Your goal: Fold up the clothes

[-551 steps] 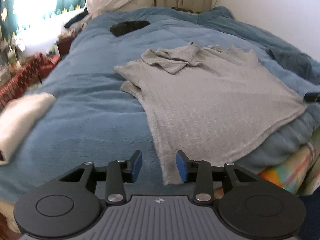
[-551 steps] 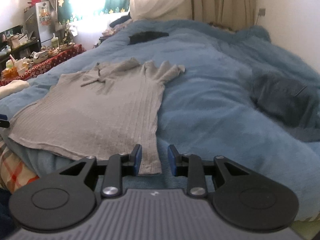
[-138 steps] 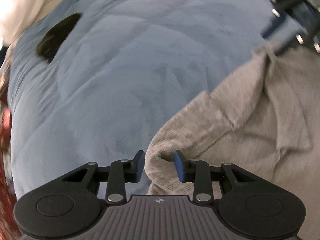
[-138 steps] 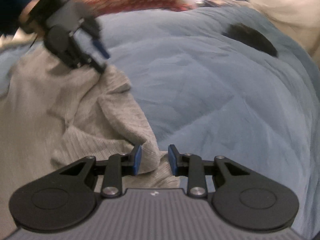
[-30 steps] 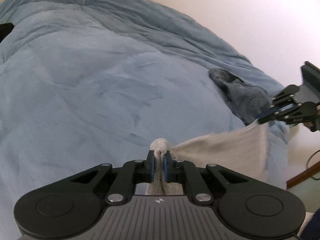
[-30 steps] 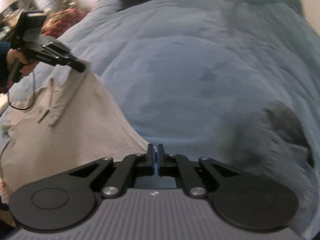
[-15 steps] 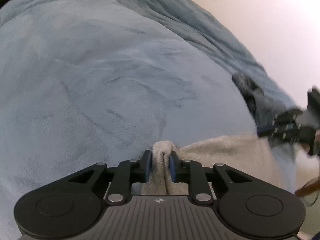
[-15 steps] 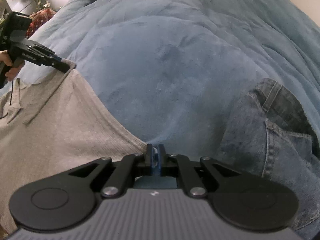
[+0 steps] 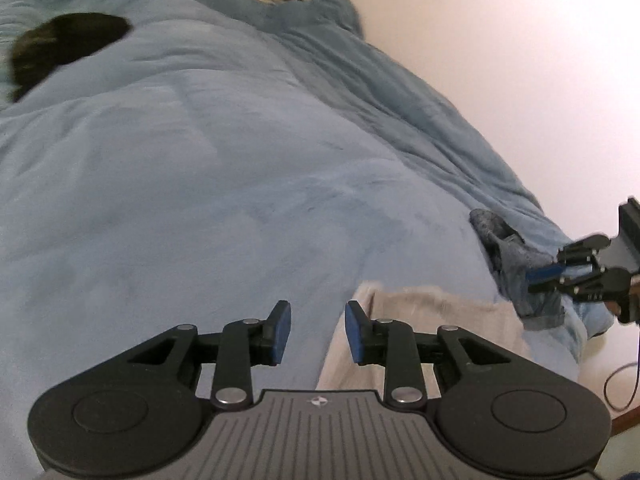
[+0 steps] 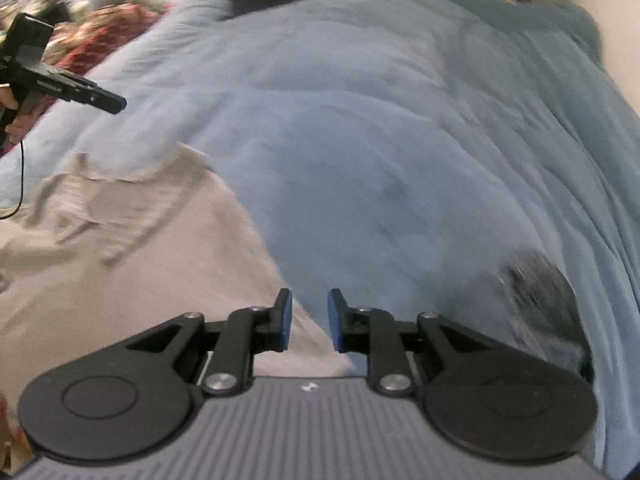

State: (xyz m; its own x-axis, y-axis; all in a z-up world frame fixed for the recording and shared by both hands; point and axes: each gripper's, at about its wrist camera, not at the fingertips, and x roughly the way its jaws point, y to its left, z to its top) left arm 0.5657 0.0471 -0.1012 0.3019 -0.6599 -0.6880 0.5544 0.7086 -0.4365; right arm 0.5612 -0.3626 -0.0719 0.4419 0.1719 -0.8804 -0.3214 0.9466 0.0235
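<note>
A grey knit sweater (image 10: 132, 248) lies flat on the blue bed cover (image 10: 380, 140), its collar toward the upper left in the right wrist view. In the left wrist view one edge of the sweater (image 9: 432, 312) lies just right of my fingers. My left gripper (image 9: 318, 334) is open and empty above the cover, beside that edge. My right gripper (image 10: 308, 320) is open and empty over the sweater's near corner. Each gripper shows in the other's view: the right gripper (image 9: 560, 278) at the far right, the left gripper (image 10: 108, 102) at the upper left.
A pair of blue jeans (image 9: 516, 264) lies crumpled at the bed's right side, blurred in the right wrist view as jeans (image 10: 548, 304). A black garment (image 9: 64, 46) lies far up the bed. A white wall (image 9: 500, 40) runs along the right. A cluttered red-covered surface (image 10: 104, 32) stands at the left.
Both grippers have opened and let go of the sweater. It now lies on the bed, and both grippers have lifted away from it.
</note>
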